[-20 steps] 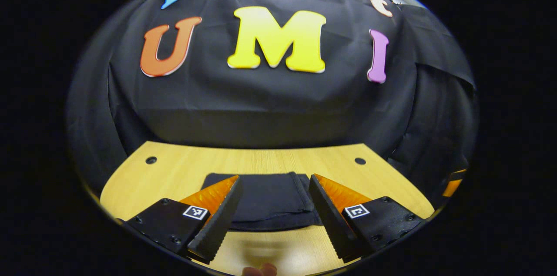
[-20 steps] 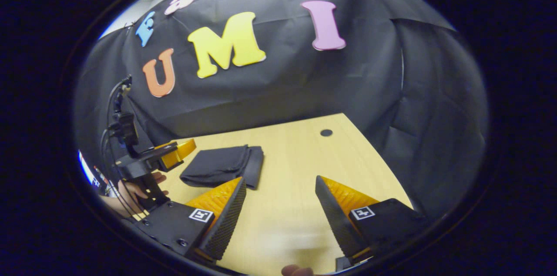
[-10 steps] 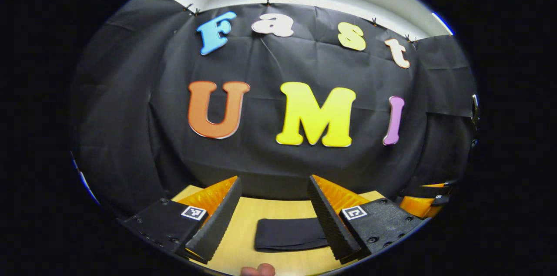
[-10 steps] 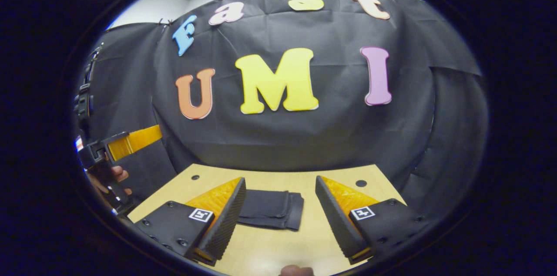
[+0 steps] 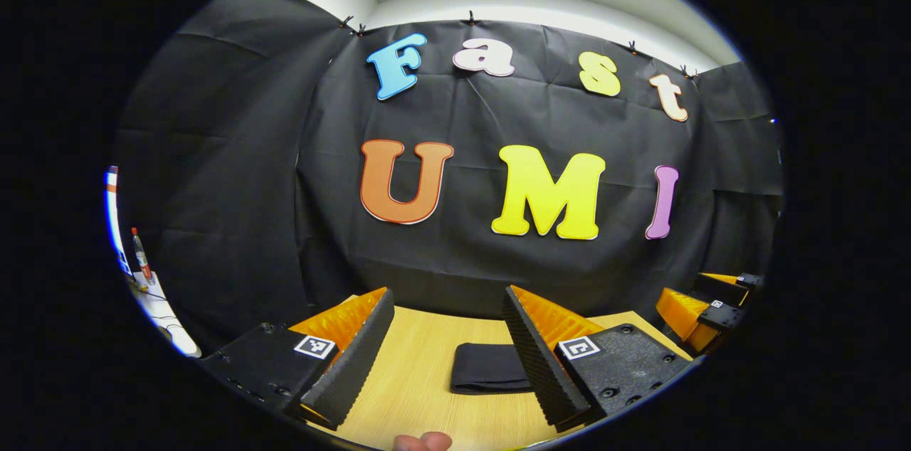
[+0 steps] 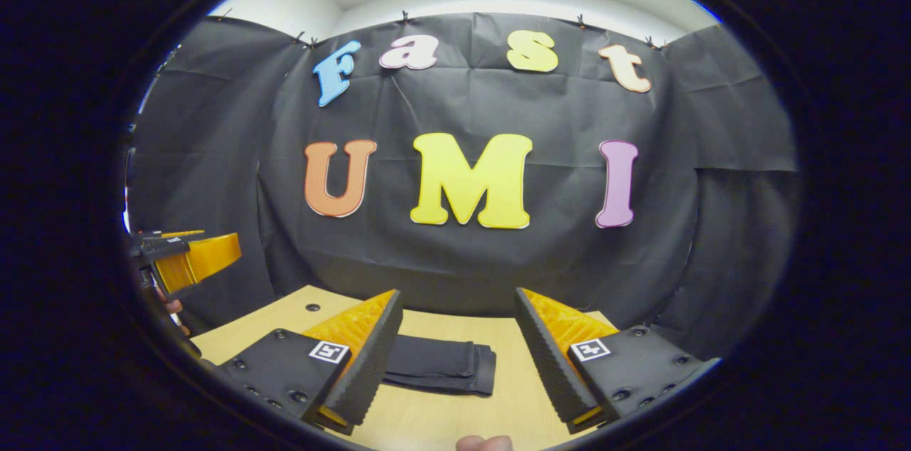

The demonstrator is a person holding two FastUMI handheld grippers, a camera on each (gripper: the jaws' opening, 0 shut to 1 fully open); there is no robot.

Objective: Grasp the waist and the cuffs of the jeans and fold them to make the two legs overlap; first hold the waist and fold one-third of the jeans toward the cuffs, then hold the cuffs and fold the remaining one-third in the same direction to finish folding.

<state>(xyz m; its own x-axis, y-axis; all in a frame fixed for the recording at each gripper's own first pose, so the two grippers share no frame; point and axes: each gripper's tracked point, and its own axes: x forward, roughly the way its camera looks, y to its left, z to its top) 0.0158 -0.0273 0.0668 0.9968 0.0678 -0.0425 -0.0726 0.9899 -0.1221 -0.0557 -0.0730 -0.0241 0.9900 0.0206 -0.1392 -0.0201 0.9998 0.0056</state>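
Note:
The dark jeans (image 5: pixel 487 376) lie folded into a small flat bundle on the wooden table (image 5: pixel 420 380). In the left gripper view they sit past my left gripper (image 5: pixel 447 309), partly behind its right finger. My left gripper is open and holds nothing. In the right gripper view the folded jeans (image 6: pixel 445 365) lie between and beyond the fingers of my right gripper (image 6: pixel 459 309), which is open, empty and raised off the table. The right gripper (image 5: pixel 701 309) appears at the right edge of the left gripper view; the left gripper (image 6: pixel 188 259) appears at the left edge of the right gripper view.
The table (image 6: pixel 512 380) has a small round hole (image 6: pixel 312 307) near its far left corner. Black cloth walls close off the back and both sides. A bottle (image 5: pixel 141 255) stands outside the booth at far left. A fingertip (image 5: pixel 423 441) peeks in at the bottom edge.
Both grippers have lifted and pulled back from the table, tilting up toward the back wall. The folded jeans stay put and look smaller and lower in both views.

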